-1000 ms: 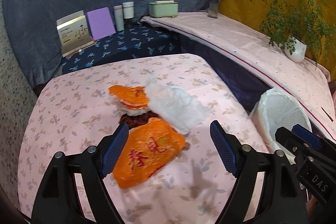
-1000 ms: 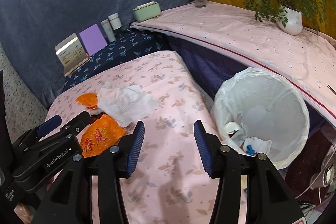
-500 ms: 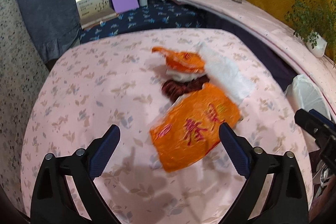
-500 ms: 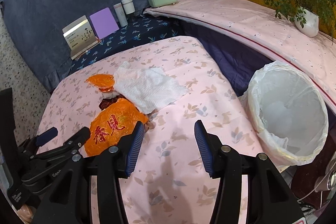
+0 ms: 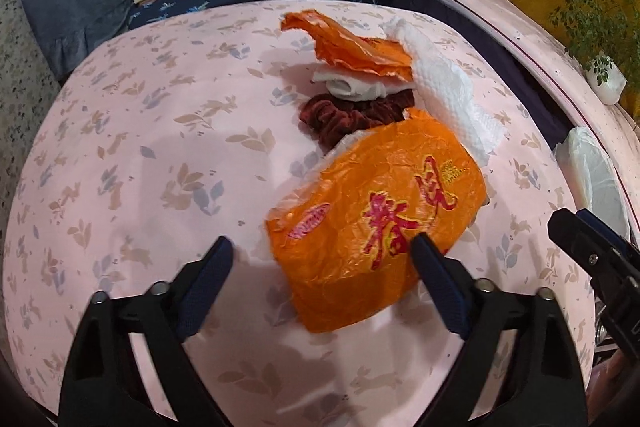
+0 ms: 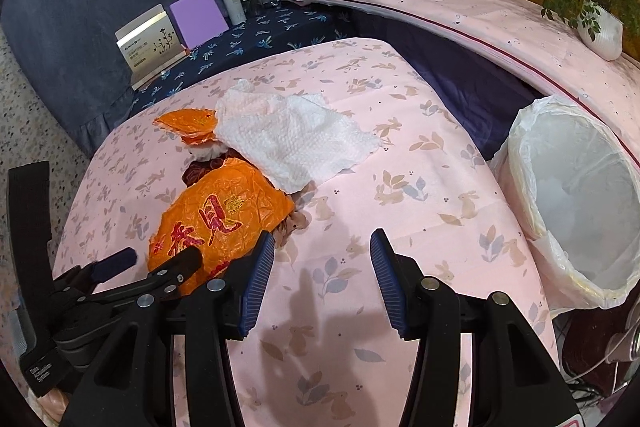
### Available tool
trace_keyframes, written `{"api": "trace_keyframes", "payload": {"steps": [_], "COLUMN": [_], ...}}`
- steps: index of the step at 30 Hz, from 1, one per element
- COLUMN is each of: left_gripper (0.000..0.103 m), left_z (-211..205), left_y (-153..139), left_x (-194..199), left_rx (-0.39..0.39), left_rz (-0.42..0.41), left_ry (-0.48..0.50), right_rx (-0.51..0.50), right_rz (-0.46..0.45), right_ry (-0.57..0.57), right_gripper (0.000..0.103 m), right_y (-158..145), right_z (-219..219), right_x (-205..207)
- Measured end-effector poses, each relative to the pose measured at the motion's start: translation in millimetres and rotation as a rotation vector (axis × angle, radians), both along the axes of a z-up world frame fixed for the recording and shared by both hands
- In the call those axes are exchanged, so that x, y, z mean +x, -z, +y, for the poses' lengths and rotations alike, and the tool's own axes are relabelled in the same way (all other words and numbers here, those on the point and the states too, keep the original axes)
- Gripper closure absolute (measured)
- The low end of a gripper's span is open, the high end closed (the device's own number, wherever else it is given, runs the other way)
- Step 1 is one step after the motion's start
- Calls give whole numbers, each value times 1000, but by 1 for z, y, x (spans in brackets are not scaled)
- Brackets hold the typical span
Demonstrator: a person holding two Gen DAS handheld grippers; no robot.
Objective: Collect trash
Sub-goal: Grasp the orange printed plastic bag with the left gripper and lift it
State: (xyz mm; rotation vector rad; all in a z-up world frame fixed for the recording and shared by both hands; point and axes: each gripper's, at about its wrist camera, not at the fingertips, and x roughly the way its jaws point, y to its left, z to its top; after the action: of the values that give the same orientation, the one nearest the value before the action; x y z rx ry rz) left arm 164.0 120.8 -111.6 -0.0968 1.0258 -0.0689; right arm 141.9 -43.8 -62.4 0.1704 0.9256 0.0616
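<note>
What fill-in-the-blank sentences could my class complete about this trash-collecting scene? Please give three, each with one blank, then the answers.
1. The big wrapper nearest the left tool is coloured ____.
2. The white paper towel lies partly on top of that wrapper, and both rest on a tablecloth coloured ____.
3. The bin beside the table is lined with a ____ plastic bag, and the right tool holds nothing.

Answers: orange; pink; white

A crinkled orange wrapper (image 5: 380, 231) with red characters lies flat on the tabletop, touching a dark red scrunchie (image 5: 352, 115), a torn orange wrapper piece (image 5: 352, 47) and a rumpled white paper towel (image 6: 296, 139). A white-lined trash bin (image 6: 576, 203) stands beside the tabletop.
</note>
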Motion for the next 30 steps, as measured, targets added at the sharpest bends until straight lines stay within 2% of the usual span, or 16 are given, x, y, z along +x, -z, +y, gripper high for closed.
{"api": "trace_keyframes", "payload": {"steps": [3,7,9,21,25,30], "left_gripper": [43,65,71,74,74,74], "left_z": [-7,-12,-14,3,10,21], "left_y": [4,0,-5,-69,-86,-92], "left_x": [3,0,-4,-26,-21,-2], "left_rx": [6,13,10,-8,13,45], "left_rz": [19,5,-5,-153,-189,-203], "left_ry": [25,40,49,28,-2,-49], "right_rx": [-2,-1,0,4,17,8], "right_rz": [4,7,5,-40,-45,-45], "right_ry": [5,14,16,-13,-27,-47], "right_gripper": [53,53,53,53,53,54], "right_y": [1,2,1,-17,-19,-14], "right_z": [-1,-4,-6,2,7,17], "right_x": [1,1,1,0,9,29]}}
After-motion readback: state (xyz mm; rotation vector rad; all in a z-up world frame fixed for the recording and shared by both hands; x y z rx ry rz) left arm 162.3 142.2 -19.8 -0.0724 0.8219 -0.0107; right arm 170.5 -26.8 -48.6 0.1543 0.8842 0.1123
